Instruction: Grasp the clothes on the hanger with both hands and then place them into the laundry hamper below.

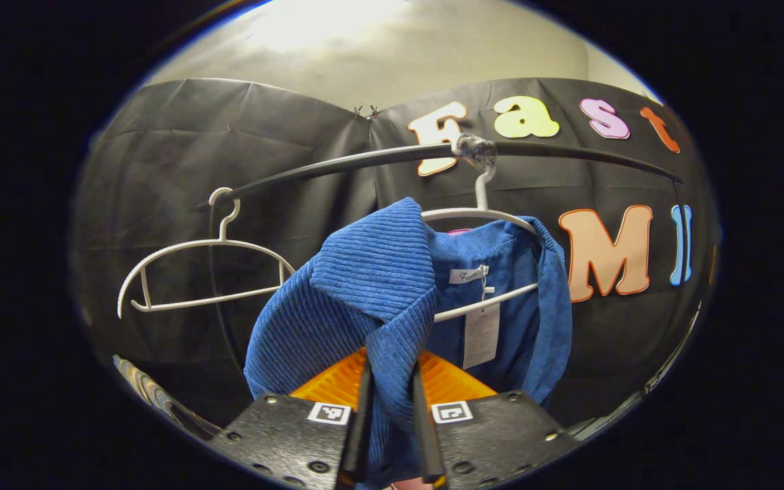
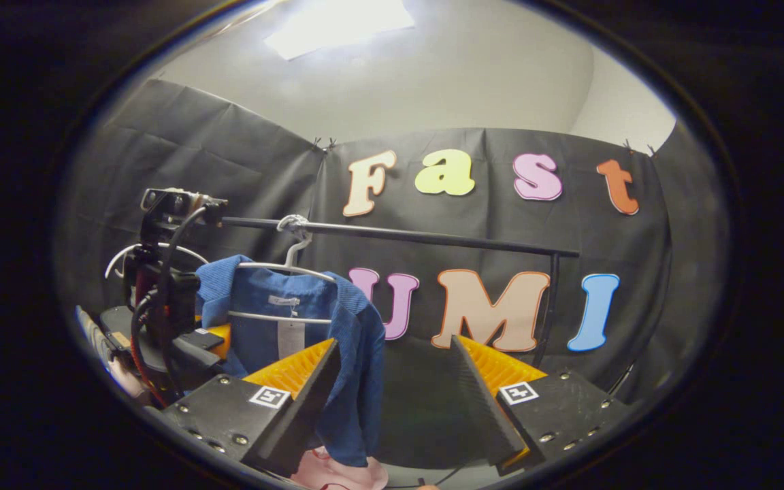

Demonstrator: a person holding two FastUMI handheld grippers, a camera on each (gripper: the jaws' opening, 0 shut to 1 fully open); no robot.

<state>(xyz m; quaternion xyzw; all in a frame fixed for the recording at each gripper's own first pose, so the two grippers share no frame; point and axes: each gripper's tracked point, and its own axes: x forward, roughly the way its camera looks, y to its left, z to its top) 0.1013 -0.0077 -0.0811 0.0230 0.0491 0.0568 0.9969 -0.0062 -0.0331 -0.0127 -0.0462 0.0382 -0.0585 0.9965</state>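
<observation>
While the left gripper (image 1: 392,408) pinches the blue shirt's (image 1: 371,286) shoulder fold in narrowed jaws to lift it free, the right gripper (image 2: 392,401) waits wide open at the hanger's (image 2: 283,269) four o'clock.

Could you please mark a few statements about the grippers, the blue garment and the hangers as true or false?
1. The left gripper is shut on the blue garment. True.
2. The right gripper is shut on the garment. False: its fingers stand wide apart with nothing between them.
3. An empty white hanger hangs on the rail. True.
4. The garment has come fully off its hanger. False: part is still draped over it.
</observation>
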